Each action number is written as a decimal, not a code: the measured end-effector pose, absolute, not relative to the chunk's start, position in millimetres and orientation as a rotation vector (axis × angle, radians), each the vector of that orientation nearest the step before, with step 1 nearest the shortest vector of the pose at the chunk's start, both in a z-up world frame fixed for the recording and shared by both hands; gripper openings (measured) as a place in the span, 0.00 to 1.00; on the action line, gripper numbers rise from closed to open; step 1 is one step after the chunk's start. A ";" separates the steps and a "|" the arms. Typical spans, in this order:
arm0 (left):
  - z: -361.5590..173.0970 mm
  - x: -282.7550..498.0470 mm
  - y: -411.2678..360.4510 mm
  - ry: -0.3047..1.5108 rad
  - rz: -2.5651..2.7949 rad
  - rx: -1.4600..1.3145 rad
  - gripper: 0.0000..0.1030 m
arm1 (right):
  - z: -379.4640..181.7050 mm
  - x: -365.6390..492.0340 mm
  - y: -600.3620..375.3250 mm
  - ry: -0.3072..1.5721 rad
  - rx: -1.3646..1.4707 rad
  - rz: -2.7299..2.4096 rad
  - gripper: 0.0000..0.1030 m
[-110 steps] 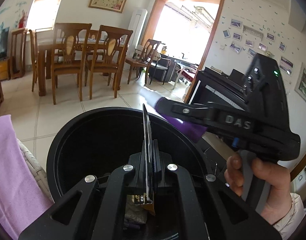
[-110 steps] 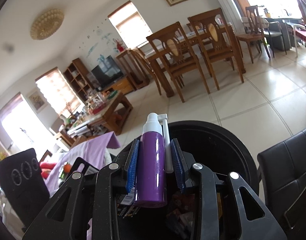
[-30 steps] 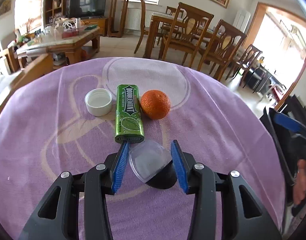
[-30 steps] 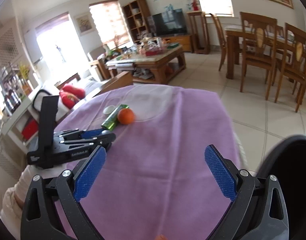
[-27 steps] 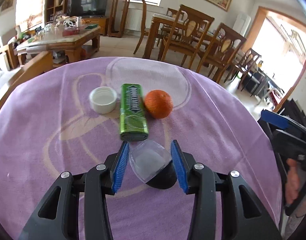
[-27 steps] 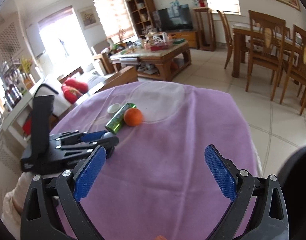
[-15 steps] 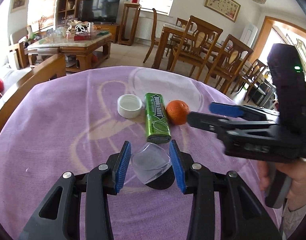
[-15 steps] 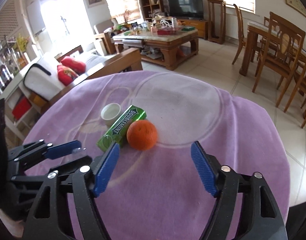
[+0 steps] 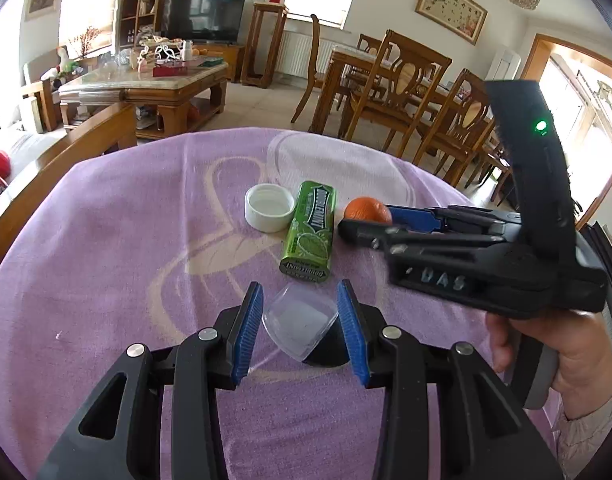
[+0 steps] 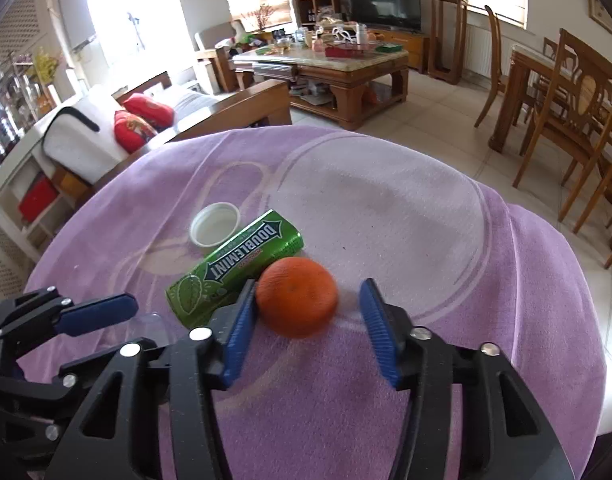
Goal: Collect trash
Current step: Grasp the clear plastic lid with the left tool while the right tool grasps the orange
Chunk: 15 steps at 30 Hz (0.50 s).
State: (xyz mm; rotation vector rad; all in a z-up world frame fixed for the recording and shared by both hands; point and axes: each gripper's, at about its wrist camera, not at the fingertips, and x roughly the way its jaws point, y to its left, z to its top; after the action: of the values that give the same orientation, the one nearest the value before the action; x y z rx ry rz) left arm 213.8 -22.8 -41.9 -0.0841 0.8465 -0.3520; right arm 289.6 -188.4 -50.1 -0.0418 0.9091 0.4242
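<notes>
Purple patterned cloth [image 10: 386,208] carries the remaining items. The right gripper [image 10: 306,328], a second ago spread wide well short of them, now straddles the round orange fruit [image 10: 296,296], jaws closing; its left pad touches the fruit, the right pad stands apart. The left gripper [image 9: 302,328] still pinches the clear plastic lid on its black cup [image 9: 300,324]. Just beyond lie the green Doublemint gum pack [image 9: 310,228] and white bottle cap [image 9: 269,207]. Judgement: two pickups are nearly secured.

Purple cloth [image 10: 446,220] bears cap [image 10: 215,225], gum pack [image 10: 234,268], orange [image 10: 296,296], clear cup [image 9: 300,326].
</notes>
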 end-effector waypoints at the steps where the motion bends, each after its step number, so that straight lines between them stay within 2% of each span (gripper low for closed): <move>1: -44.2 215.1 -24.4 0.862 -0.351 -0.074 0.38 | -50.0 288.9 -189.3 0.908 -0.042 0.415 0.37; 15: -52.0 207.8 -35.6 0.888 -0.410 0.013 0.41 | -19.2 227.1 -226.3 0.825 0.103 0.482 0.36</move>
State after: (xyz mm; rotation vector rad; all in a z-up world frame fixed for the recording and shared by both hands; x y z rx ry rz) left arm 207.8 -35.6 -52.0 0.0133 0.8882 -0.4096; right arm 227.1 -226.3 -19.2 0.1028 0.8247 0.4823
